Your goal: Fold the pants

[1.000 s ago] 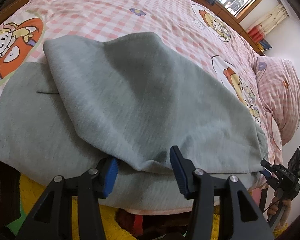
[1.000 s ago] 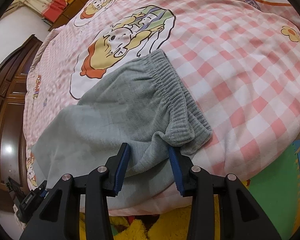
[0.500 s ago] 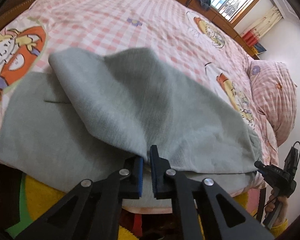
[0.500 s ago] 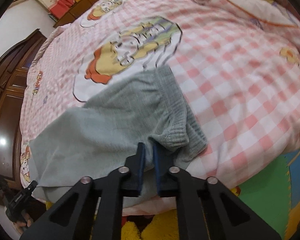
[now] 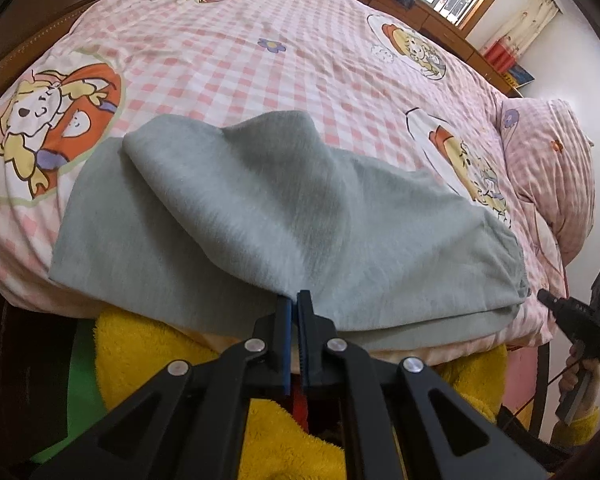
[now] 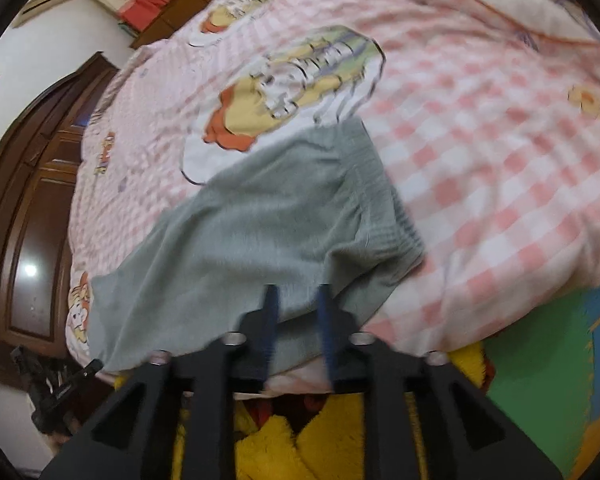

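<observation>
Grey pants [image 5: 284, 216] lie on the near edge of a pink checked bed, one layer folded over another. My left gripper [image 5: 293, 300] is shut on the near edge of the upper grey layer. In the right wrist view the same pants [image 6: 260, 232] show their ribbed elastic waistband [image 6: 388, 216] at the right. My right gripper [image 6: 298, 300] stands with its blue-padded jaws parted at the pants' near edge beside the waistband; this view is motion-blurred. The right gripper also shows at the far right of the left wrist view [image 5: 548, 300].
The pink checked bedspread [image 5: 260, 60] with cartoon prints fills the far side. A pillow [image 5: 548, 168] lies at the right. My yellow fleece clothing [image 5: 148, 352] is below the bed edge. A dark wooden wardrobe [image 6: 32, 208] stands left; green and blue floor mat [image 6: 548, 360] right.
Both grippers closed on the pants' near edge half a second ago. Now the left stays shut while the right's jaws have parted again. Both cameras have pulled back slightly.
</observation>
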Motion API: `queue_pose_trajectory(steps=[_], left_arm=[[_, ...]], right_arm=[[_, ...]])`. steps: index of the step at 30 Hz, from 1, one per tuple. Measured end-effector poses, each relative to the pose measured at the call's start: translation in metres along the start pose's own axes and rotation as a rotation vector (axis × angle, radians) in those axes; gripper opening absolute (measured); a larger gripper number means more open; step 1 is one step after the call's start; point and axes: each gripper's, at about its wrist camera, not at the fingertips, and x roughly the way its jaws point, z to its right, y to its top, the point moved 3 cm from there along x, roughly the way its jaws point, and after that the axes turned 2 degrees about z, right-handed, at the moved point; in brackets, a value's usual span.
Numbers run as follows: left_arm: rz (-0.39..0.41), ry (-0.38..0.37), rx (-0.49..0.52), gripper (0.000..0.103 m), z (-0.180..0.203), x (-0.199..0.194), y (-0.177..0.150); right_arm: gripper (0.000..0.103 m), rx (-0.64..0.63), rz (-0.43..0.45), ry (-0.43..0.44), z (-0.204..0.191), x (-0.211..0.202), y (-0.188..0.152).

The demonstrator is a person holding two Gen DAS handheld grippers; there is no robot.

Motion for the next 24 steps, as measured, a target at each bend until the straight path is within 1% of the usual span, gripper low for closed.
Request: queue_pose_trajectory(steps=[4, 6, 7, 8, 11, 13, 16, 19, 21, 23, 24], left_arm=[[-0.011, 0.009, 0.008, 0.003, 0.001, 0.007, -0.001], [-0.006, 0.019, 0.023, 0.003, 0.001, 0.007, -0.002], [-0.004, 0.017, 0.023, 0.003, 0.001, 0.006, -0.003], [-0.004, 0.013, 0.019, 0.003, 0.000, 0.006, -0.003], [-0.004, 0.007, 0.005, 0.003, -0.003, 0.004, -0.004], [-0.001, 0.006, 0.009, 0.003, -0.004, -0.002, -0.005], [-0.003, 0.013, 0.020, 0.003, -0.005, -0.008, -0.008], [-0.036, 0.007, 0.014, 0.003, -0.008, -0.002, -0.015], [-0.074, 0.019, 0.003, 0.003, -0.011, 0.011, -0.022], [-0.091, 0.016, 0.000, 0.003, -0.012, 0.017, -0.025], [-0.098, 0.027, 0.006, 0.003, -0.013, 0.022, -0.026]], right_arm=[[0.028, 0.050, 0.005, -0.023, 0.006, 0.015, 0.003], [0.026, 0.068, 0.014, -0.018, 0.008, 0.021, 0.007], [0.009, 0.070, 0.015, -0.024, 0.009, 0.023, 0.007], [0.003, 0.066, 0.024, -0.027, 0.008, 0.020, 0.007], [0.003, 0.041, 0.080, -0.014, 0.006, -0.001, 0.008], [0.003, 0.017, 0.113, -0.033, 0.007, -0.018, 0.008], [0.003, 0.014, 0.090, -0.028, 0.015, -0.022, 0.005], [0.003, -0.014, 0.036, -0.089, 0.021, -0.003, -0.003], [0.003, -0.035, 0.012, -0.121, 0.025, 0.011, -0.007], [0.004, -0.047, -0.006, -0.152, 0.027, 0.020, -0.008], [0.005, -0.050, -0.015, -0.161, 0.027, 0.022, -0.008]])
